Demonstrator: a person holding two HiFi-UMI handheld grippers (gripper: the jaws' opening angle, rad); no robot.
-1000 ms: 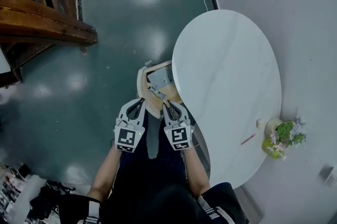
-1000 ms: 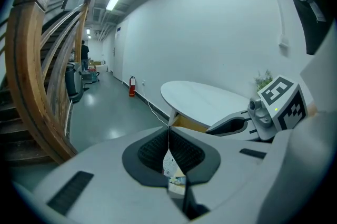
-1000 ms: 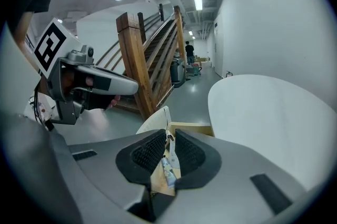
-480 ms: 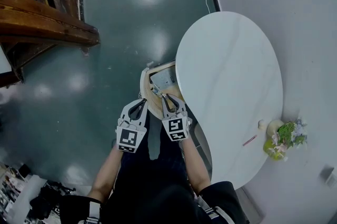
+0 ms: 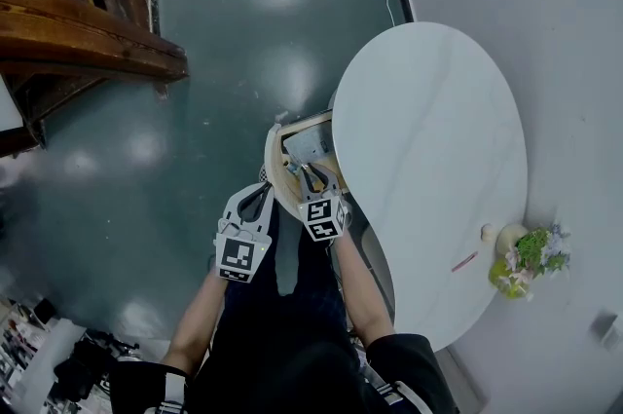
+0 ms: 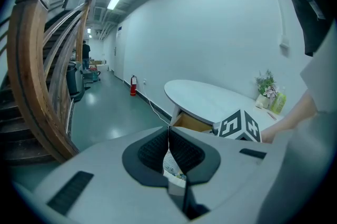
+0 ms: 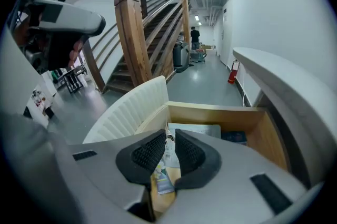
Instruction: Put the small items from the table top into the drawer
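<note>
I see a smooth, faintly veined, stone-look table top [image 5: 438, 139]. Beneath the table is a pale bare-wood drawer [image 5: 274, 165] with a ribbed matt front. Around the table lies a glossy, reflective floor [image 5: 224, 61].

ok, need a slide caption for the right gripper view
Right gripper, a thin pale item between its jaws, poised over the open wooden drawer under the white tabletop.

Drawer [image 7: 210, 115] open from above at left, table top [image 5: 438, 139] overhanging its right, ribbed front [image 7: 126, 109] alongside
</note>
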